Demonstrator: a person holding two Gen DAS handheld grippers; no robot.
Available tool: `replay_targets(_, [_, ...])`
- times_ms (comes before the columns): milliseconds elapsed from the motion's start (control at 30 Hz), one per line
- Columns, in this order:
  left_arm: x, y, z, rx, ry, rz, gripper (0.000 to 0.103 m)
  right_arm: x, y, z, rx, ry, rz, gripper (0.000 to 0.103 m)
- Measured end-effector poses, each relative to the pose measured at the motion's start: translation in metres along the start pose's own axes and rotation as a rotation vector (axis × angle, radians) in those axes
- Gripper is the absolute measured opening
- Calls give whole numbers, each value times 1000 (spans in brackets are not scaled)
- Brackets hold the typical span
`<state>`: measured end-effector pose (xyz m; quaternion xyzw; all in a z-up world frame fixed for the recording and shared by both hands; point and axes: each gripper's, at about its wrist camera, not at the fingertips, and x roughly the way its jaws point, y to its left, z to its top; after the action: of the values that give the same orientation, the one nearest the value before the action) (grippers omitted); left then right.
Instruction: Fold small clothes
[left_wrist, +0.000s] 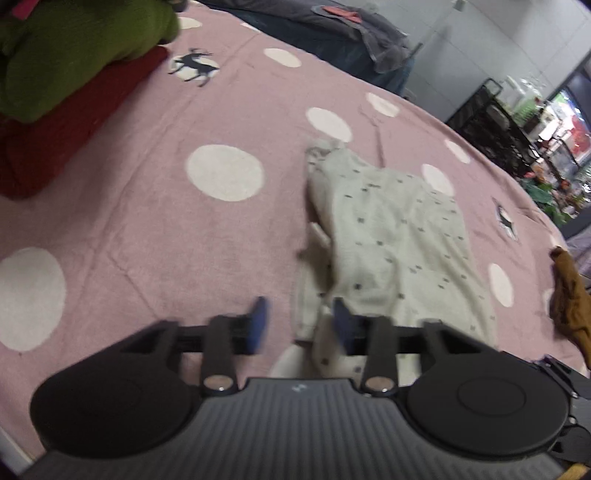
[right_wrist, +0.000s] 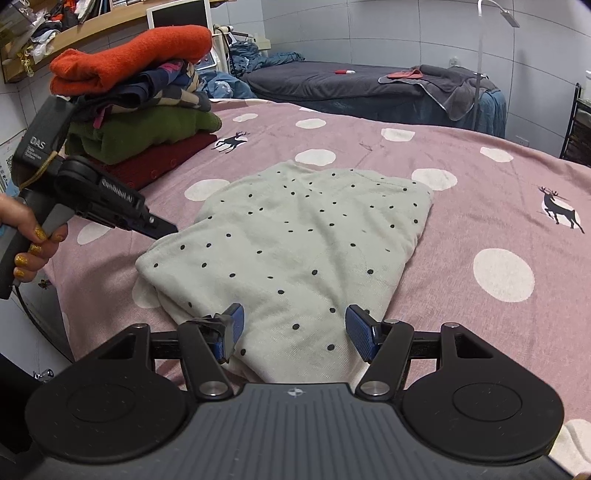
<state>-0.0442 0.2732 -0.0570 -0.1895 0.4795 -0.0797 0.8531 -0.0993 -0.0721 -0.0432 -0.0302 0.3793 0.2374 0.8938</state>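
Dotted cream garment (right_wrist: 295, 251) lies folded near the middle of the pink spotted bed (right_wrist: 480, 177). My right gripper (right_wrist: 293, 332) hovers over its near edge, jaws spread, pinching nothing. My left gripper (left_wrist: 297, 325) sits at its side edge, jaws apart, nothing gripped. Folded clothes stack (right_wrist: 140, 107) at the far corner

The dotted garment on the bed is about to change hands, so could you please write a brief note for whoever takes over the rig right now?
Left gripper: jaws open, nothing between the pads, at the left edge of the dotted garment.
Right gripper: open over the garment's near edge, not gripping.
Garment: lies folded on the pink bedspread, one edge a little rumpled.
Stack of folded clothes: far left on the bed.
Done: a fold looks laid down.
Left: probably one more fold, then move it to the stack.
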Motion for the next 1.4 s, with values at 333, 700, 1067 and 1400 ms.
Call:
replay_targets(333, [14,-20,-6,58,19,-65,4,-2,-1,-1,-3,0,-14,100])
replay_targets(700, [-7,-2,-3,118,-29,192,10,-3,-5,-3,18,1,-18,100])
replay_targets(1067, [10,-76,0,259,-59,15,46,-3,-5,-4,16,3,-20,100])
replay_targets(1400, [13,-8,2,38,-62,123,80,-4,-11,-6,38,8,-31,101])
